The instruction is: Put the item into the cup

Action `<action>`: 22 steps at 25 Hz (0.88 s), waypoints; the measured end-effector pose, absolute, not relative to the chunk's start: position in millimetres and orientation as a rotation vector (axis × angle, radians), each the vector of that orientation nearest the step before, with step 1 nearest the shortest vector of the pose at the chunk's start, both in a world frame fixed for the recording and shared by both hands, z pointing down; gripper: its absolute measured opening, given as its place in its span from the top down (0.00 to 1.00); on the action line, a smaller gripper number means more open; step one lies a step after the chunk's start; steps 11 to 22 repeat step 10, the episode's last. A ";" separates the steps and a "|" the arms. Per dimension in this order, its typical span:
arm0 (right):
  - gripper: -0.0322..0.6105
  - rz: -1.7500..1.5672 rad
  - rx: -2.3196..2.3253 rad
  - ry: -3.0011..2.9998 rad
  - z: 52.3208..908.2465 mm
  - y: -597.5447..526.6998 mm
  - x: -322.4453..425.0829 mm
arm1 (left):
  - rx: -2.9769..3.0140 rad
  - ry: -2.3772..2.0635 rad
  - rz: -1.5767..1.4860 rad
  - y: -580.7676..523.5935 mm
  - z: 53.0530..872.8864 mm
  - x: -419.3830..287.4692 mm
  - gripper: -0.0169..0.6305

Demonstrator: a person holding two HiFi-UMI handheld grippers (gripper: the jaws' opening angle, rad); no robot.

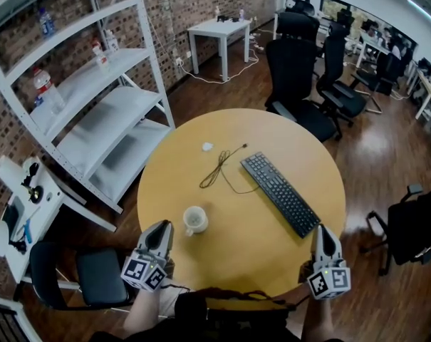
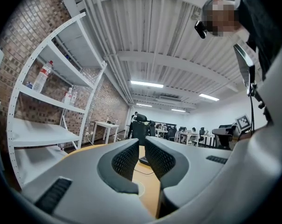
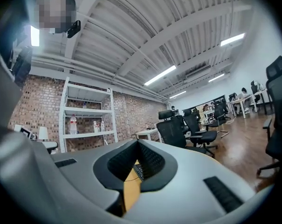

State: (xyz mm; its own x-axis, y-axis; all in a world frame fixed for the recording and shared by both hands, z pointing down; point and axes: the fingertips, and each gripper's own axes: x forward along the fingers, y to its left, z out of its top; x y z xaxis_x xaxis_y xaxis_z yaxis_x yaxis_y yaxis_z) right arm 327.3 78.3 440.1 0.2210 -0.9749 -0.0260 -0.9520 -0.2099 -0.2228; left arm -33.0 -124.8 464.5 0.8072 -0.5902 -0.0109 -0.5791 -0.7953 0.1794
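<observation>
A white cup [image 1: 194,220] stands on the round yellow table [image 1: 258,137], near its front left. A small white item [image 1: 207,147] lies further back, beside a loose black cable [image 1: 219,168]. My left gripper [image 1: 162,228] hovers at the table's front left edge, just left of the cup. Its jaws stand a narrow gap apart with nothing between them [image 2: 141,141]. Over the front right edge my right gripper [image 1: 324,231] is shut and empty, its tips meeting [image 3: 137,143]. Both grippers point across the table.
A black keyboard [image 1: 281,193] lies diagonally on the table's right half. A white shelf unit [image 1: 94,98] with bottles stands to the left against the brick wall. Black office chairs [image 1: 297,77] crowd the far side, and another chair [image 1: 411,230] stands at the right.
</observation>
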 end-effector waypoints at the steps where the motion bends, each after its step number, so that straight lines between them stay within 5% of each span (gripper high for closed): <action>1: 0.94 -0.190 -2.296 1.837 442.4 77.2 326.9 | 2.824 -0.926 -0.098 -125.0 465.4 -35.4 0.92; 22: 0.94 -0.234 -2.270 1.796 447.2 79.7 325.8 | 2.818 -0.933 -0.064 -127.8 472.8 -43.4 0.92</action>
